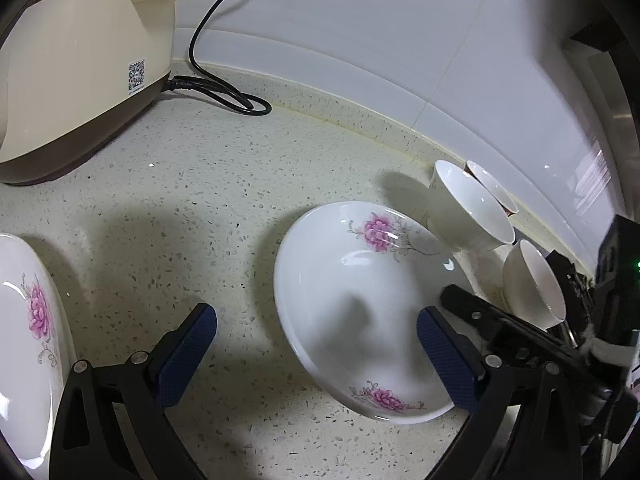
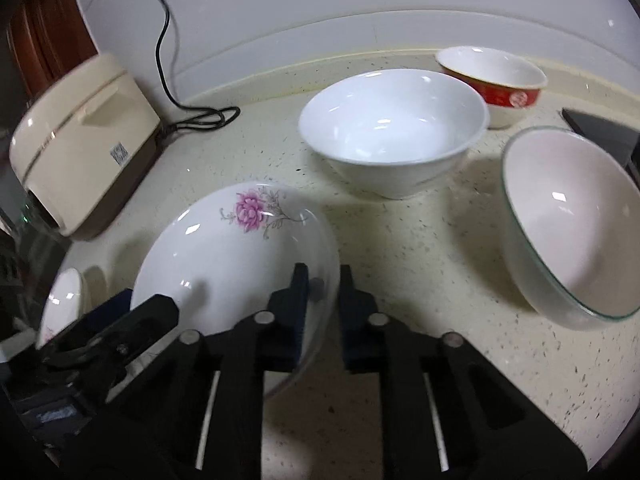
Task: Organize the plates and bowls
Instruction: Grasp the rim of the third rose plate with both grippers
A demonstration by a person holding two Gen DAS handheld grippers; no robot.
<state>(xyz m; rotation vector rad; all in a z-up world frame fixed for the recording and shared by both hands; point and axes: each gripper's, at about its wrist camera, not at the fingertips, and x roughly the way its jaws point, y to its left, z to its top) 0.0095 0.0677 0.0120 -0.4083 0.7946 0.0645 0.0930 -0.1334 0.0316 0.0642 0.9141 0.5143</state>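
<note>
A white plate with pink flowers [image 1: 360,280] [image 2: 224,256] lies on the speckled counter. My right gripper [image 2: 324,292] is shut on its near right rim, one finger inside the rim and one outside; in the left wrist view the right gripper [image 1: 454,296] shows at the plate's right edge. My left gripper [image 1: 316,320] stands open with nothing held, and the plate's left part shows between its blue pads [image 1: 188,356]. A second flowered plate [image 1: 28,320] [image 2: 64,300] lies further left.
Three bowls stand right of the plate: a white bowl [image 2: 392,128], a red bowl [image 2: 496,80] by the wall, and a green-rimmed bowl [image 2: 568,224]. A cream rice cooker [image 1: 80,72] and its black cord [image 1: 224,92] sit at the back left.
</note>
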